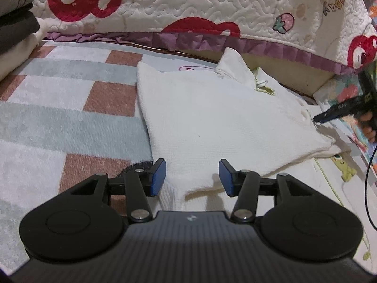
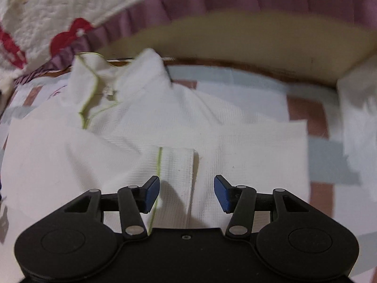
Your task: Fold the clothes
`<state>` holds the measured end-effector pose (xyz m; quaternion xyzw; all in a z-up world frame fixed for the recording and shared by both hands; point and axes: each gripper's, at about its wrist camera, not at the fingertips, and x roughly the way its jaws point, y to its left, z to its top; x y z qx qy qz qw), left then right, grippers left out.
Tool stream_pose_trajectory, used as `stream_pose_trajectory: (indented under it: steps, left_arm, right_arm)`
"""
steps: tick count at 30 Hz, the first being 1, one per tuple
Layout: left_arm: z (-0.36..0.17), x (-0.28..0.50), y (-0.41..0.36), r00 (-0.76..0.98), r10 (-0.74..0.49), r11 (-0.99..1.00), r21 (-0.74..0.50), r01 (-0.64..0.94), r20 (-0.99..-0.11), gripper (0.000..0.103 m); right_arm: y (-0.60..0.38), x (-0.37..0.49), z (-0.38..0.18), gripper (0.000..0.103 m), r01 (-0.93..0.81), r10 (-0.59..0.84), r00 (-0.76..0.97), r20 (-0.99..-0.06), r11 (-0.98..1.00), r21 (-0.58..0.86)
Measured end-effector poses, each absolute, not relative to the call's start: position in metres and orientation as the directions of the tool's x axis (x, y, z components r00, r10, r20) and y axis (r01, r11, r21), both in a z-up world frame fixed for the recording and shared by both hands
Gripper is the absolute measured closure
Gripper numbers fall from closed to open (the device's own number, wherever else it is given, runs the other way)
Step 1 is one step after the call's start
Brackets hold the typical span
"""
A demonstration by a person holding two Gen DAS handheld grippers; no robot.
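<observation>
A white polo shirt point(image 1: 212, 122) lies partly folded on a checked rug point(image 1: 70, 108) beside a bed draped in a bear-print quilt point(image 1: 188, 7). The left hand-held gripper point(image 1: 192, 176) hovers part-open over its near edge, the right hand-held gripper point(image 2: 186, 193) part-open, empty, over the green-trimmed sleeve point(image 2: 175, 172). A shallow pinch could spill the fold; the bed crowds one side, open rug the other.

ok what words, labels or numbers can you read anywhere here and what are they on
"baki", roughly, tilted and cut off: on the quilt, beside the strawberry print.
Small tag at the collar of the white shirt: print too small to read.
White marks on the right gripper, seen from the left wrist: unreadable.
Small logo on the left gripper: a symbol, no letters.
</observation>
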<state>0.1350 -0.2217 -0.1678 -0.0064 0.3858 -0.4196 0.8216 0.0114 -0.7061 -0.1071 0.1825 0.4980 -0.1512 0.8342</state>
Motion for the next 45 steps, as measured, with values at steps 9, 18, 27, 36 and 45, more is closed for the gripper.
stream_pose_trajectory:
  steps: [9, 18, 27, 36, 45]
  left_arm:
    - [-0.175, 0.144, -0.217, 0.36, -0.671, 0.683, -0.352, 0.64, -0.648, 0.053]
    - [-0.176, 0.138, -0.22, 0.383, -0.655, 0.687, -0.301, 0.662, -0.652, 0.052]
    - [-0.18, 0.142, -0.22, 0.443, -0.642, 0.719, -0.29, 0.632, -0.626, 0.054]
    - [-0.158, 0.155, -0.202, 0.613, -0.509, 0.831, -0.161, 0.532, -0.604, 0.103]
    - [-0.167, 0.173, -0.192, 0.49, -0.614, 0.784, -0.406, 0.469, -0.619, 0.06]
  right_arm:
    - [-0.687, 0.011, -0.086, 0.097, 0.336, -0.157, 0.507, -0.847, 0.941, 0.027]
    - [-0.708, -0.004, -0.099, 0.072, 0.403, -0.284, 0.378, -0.881, 0.907, -0.119]
    - [-0.775, -0.037, -0.081, 0.054, 0.603, -0.387, 0.347, -0.854, 0.79, -0.113]
    - [-0.791, -0.037, -0.091, 0.053, 0.656, -0.33, 0.375, -0.866, 0.755, -0.003]
    - [-0.797, -0.01, -0.1, 0.043, 0.625, -0.279, 0.477, -0.834, 0.775, 0.098]
